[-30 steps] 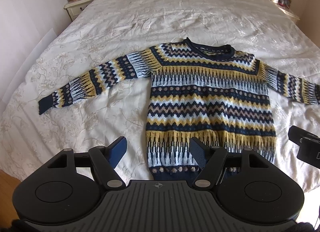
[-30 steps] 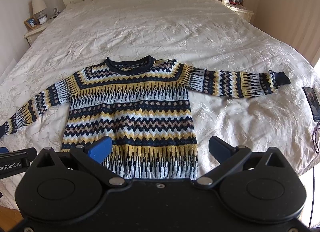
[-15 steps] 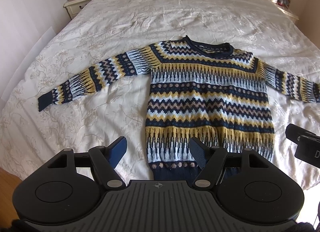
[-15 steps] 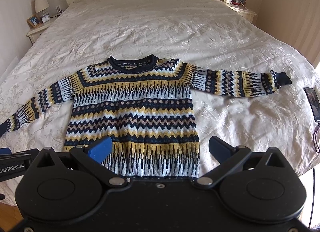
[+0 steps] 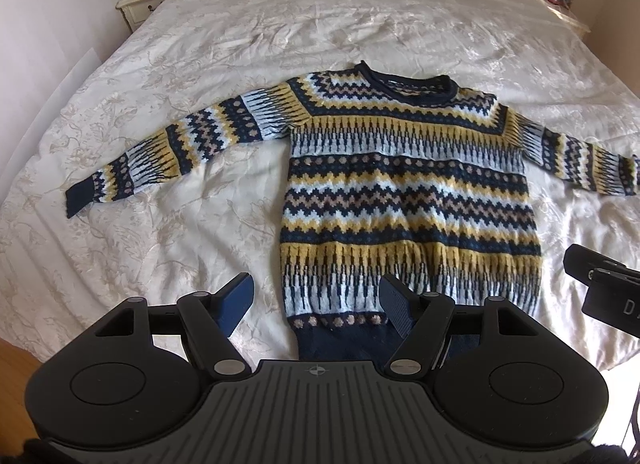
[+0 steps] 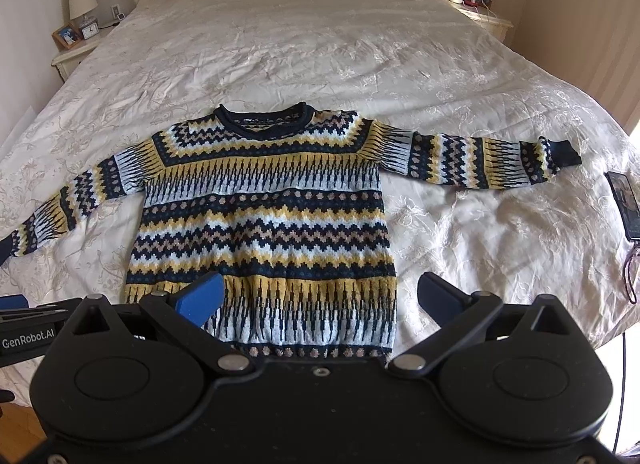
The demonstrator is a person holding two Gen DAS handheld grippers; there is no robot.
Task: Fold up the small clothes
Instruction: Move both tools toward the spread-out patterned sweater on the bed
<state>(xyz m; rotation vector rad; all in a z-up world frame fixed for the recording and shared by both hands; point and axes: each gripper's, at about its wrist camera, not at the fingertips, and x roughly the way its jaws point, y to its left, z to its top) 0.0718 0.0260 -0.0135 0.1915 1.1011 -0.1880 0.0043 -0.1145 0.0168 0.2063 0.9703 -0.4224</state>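
Sweater (image 5: 408,200) lies flat and unfolded on bed (image 5: 320,24), sleeves apparently fully spread; left gripper (image 5: 316,304) and right gripper (image 6: 320,300) jaws spread, pinching nothing; all folds remain.

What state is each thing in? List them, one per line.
sweater: spread flat on the bed, face up, both sleeves out, unfolded.
left gripper: open, holding nothing, above the sweater's hem.
right gripper: open, holding nothing, above the hem.
phone: lying on the bedspread near the sleeve cuff, apart from it.
bedspread: laid over the bed, lightly creased.
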